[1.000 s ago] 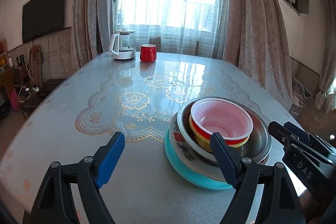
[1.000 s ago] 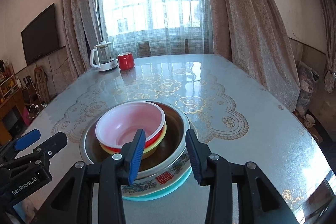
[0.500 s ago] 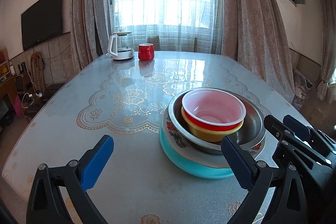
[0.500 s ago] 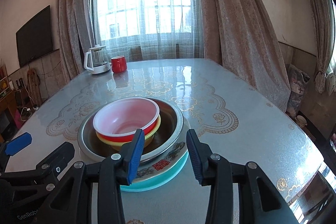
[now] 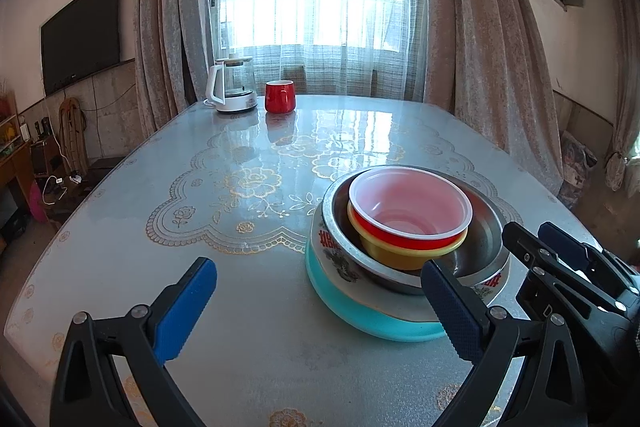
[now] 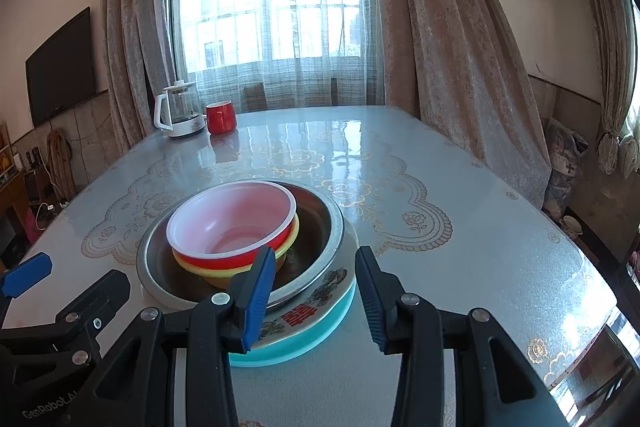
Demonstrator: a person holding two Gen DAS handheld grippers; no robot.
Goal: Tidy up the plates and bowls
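One nested stack sits on the table: a teal plate at the bottom, a white patterned plate on it, then a steel bowl, a yellow bowl and a red bowl with a white inside on top. The stack also shows in the right wrist view. My left gripper is open and empty, held above the table just left of and in front of the stack. My right gripper is open and empty, above the stack's near rim.
A white and glass kettle and a red mug stand at the far end of the table by the curtained window. A TV hangs on the left wall. The table's near edge lies below the grippers.
Both grippers have drawn back and risen from the stack, which now looks farther away. Both stay open. The stack has not moved.
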